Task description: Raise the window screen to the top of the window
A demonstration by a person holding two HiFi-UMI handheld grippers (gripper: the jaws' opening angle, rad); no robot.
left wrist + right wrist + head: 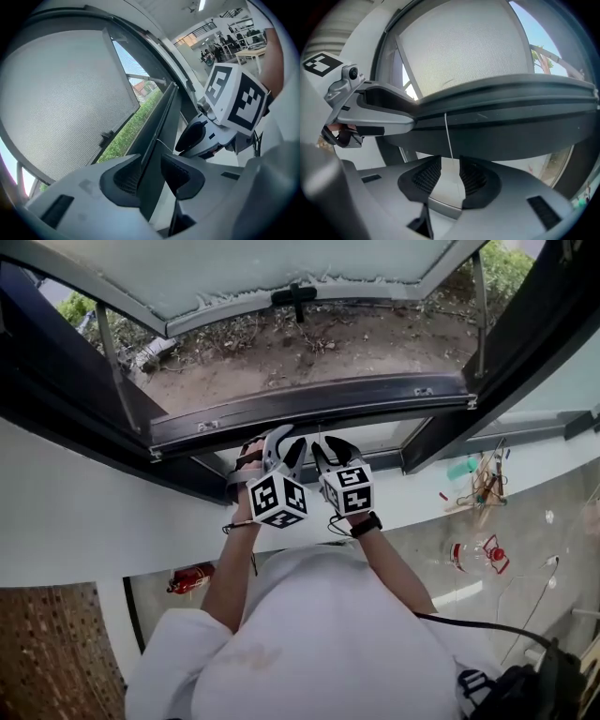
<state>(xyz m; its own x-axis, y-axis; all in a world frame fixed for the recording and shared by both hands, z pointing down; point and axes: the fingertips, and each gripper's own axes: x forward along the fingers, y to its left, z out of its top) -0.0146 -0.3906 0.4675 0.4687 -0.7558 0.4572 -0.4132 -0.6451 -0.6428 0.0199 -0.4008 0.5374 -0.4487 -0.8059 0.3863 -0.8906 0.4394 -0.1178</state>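
Window screen shows as a dark rail low across the dark window frame. Left tool and right tool sit side by side under the rail's middle, both with jaws apart. A thin white cord hangs from the rail between the right tool's jaws, unpinched.

Pairs and singles, counted.
There are two grippers, the left gripper and the right gripper, and two marker cubes, the left cube and the right cube. One dark screen bar passes between the left jaws and just above the right jaws. One thin white cord hangs between the right jaws, and one wristwatch sits behind them.
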